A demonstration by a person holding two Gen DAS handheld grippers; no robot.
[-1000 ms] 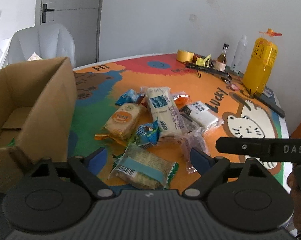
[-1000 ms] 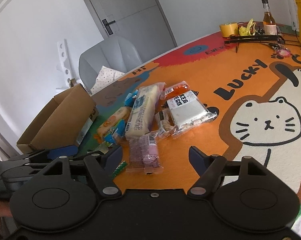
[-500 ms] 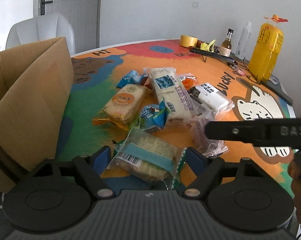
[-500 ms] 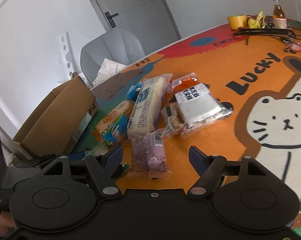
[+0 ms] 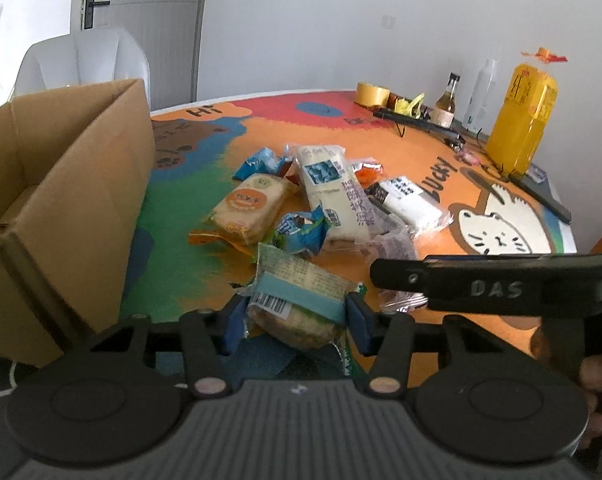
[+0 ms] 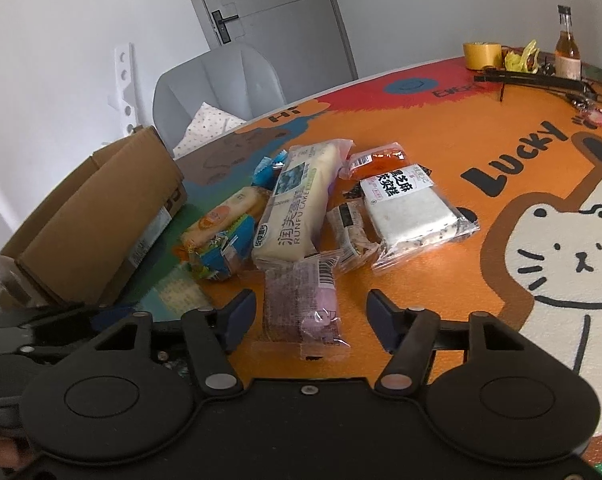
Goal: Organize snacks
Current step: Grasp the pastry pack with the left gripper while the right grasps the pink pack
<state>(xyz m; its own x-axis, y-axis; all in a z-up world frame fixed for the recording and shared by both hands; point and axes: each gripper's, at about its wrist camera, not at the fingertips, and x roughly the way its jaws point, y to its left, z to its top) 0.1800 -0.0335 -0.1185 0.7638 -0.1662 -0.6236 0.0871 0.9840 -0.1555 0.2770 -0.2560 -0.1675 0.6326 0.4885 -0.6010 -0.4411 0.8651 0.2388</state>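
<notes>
- Snacks in wrappers are heaped near the middle of the table (image 5: 205, 216), which is covered with a bright cartoon mat.
- One green-and-blue cracker packet (image 5: 297, 304) at the near edge of the heap is clamped between the blue pads of the left gripper (image 5: 295, 322); its jaws have just been closing, and both pads are pressed against the packet's sides.
- A purple snack packet (image 6: 305, 312) is seen between the fingers of the right gripper (image 6: 311, 314), whose jaws have just been closing; a gap is still seen between each pad and the wrapper, so nothing is gripped.
- Behind these, a long white cake packet (image 6: 301, 204) is laid across the heap, with an orange-labelled biscuit packet (image 5: 253, 208) just beside it on the side towards the box.
- A small blue packet (image 5: 301, 232) is propped against the near end of the long cake.
- A white sesame cake packet (image 6: 409, 208) is found on the heap's other side, with an orange packet (image 6: 377, 160) behind it.
- An open cardboard box (image 5: 73, 200) is stood at the table's left edge, near the heap.
- At the far right edge a yellow bottle (image 5: 523, 124), a small glass bottle (image 5: 447, 102) and a roll of yellow tape (image 5: 371, 94) are gathered, well apart from the snacks.
- A grey chair (image 6: 221, 84) is placed beyond the table's far edge.
</notes>
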